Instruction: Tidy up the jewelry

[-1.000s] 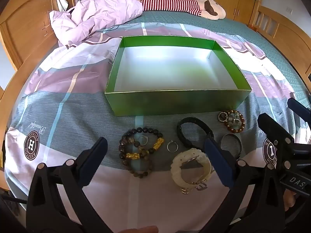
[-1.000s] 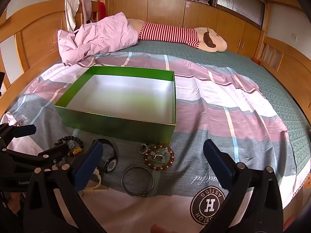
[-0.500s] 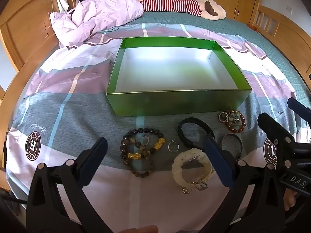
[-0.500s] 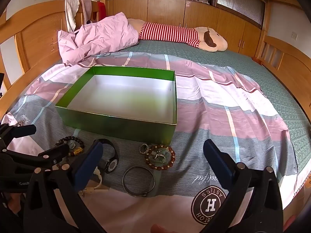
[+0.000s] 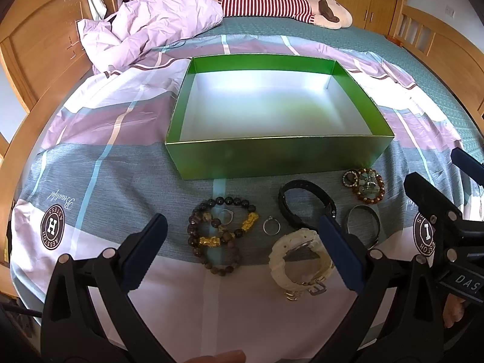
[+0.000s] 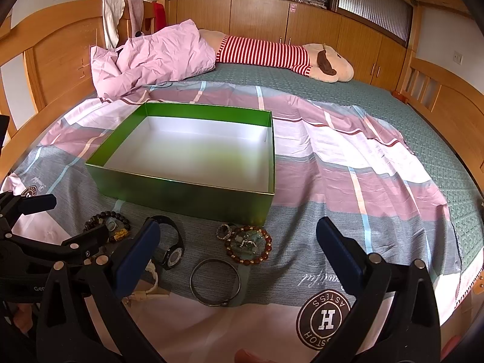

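Left wrist view: the green box [image 5: 272, 160] on the bed [image 5: 90, 181] holds nothing; jewelry lies outside its near wall. Both the left tongs [image 5: 242, 245] and the right tongs [image 6: 236, 248] are released.

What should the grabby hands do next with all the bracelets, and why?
Probably lower the left gripper onto the dark beaded bracelets just ahead of it. Both grippers are open and hold nothing, the green box has nothing in it, and all the jewelry lies on the bedspread in front of the box.

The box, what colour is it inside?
The box is white inside, green outside; the left wrist view shows it best.
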The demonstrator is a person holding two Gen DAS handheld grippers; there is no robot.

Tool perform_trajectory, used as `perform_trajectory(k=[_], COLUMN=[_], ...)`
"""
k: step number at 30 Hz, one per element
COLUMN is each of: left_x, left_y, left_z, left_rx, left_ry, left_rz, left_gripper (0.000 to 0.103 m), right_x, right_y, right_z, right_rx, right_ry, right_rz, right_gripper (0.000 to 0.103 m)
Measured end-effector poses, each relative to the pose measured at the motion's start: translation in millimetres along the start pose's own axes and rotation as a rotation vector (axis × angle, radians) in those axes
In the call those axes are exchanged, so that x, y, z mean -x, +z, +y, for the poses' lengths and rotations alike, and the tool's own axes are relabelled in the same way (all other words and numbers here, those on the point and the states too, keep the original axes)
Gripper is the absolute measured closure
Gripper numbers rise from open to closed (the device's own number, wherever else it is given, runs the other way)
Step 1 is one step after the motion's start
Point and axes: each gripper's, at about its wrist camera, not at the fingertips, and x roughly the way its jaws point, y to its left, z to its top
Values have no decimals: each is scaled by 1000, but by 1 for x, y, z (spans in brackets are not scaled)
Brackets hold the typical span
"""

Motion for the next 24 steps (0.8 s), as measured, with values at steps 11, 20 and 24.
perform_trajectory(k=[11,20,24], left_x=[-1,-1,-1], left_y=[-1,-1,-1], left_z=[0,0,0], left_rx=[0,-1,-1], left_ry=[1,2,2], left_rz=[1,2,2], left_gripper=[4,4,4], right_x=[2,1,1], right_y=[0,0,0], right_z=[-2,-1,-1], right_rx=[1,1,1], right_ry=[-1,-2,-2], right_rz=[0,1,1], right_gripper=[2,2,2])
